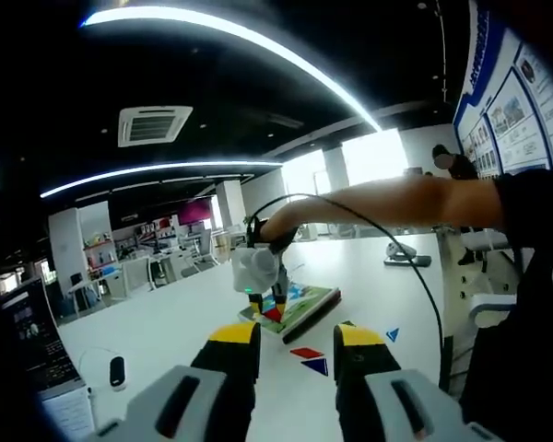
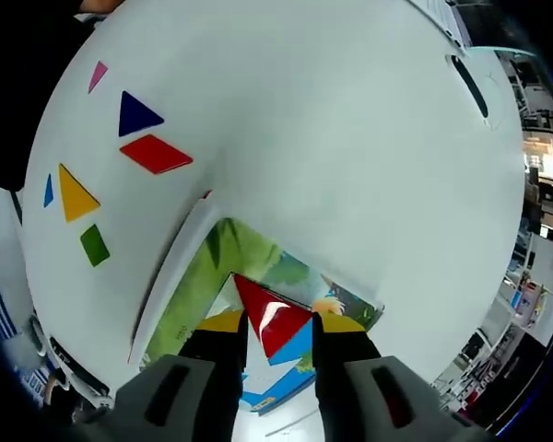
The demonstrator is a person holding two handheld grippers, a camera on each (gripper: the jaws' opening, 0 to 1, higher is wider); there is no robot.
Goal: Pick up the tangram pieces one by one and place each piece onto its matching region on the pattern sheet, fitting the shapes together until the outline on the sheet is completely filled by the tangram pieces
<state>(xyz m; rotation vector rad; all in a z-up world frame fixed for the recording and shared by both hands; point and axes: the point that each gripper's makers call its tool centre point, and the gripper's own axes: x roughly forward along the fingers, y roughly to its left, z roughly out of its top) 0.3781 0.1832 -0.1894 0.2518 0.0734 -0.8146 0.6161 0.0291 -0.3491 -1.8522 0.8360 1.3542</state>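
Red, a large triangle [image 2: 269, 318] is seen clamped between the jaws of the right tongs [image 2: 275, 333] in the right gripper view, its apex pointing away from the tongs and its broad edge back toward them, a glare patch on its face. It is held directly over the pattern sheet [image 2: 203, 276], which lies on the white worktop [image 2: 350, 138]; a blue region of the sheet shows just under the triangle's near right edge. Whether the piece already touches the sheet cannot be told. The coming move is judged to turn on this: the target lies straight below the right tongs, so only a lowering and a small rotation to square the triangle's edges with the printed outline would be called for. Loose pieces are noted well apart on the worktop, beyond the sheet's white edge: a red parallelogram [image 2: 156, 154], a dark blue triangle [image 2: 135, 114], a pink piece [image 2: 97, 75], a yellow triangle [image 2: 75, 194], a green square [image 2: 94, 245] and a small blue piece [image 2: 48, 191]. In the left gripper view the left tongs [image 1: 297, 339] are held apart with nothing between them, raised back from the sheet [image 1: 295, 307]; the right tongs [image 1: 275, 308] are seen there at the sheet, on an outstretched arm [image 1: 396, 203]. The right side is plainly the nearer to the work.
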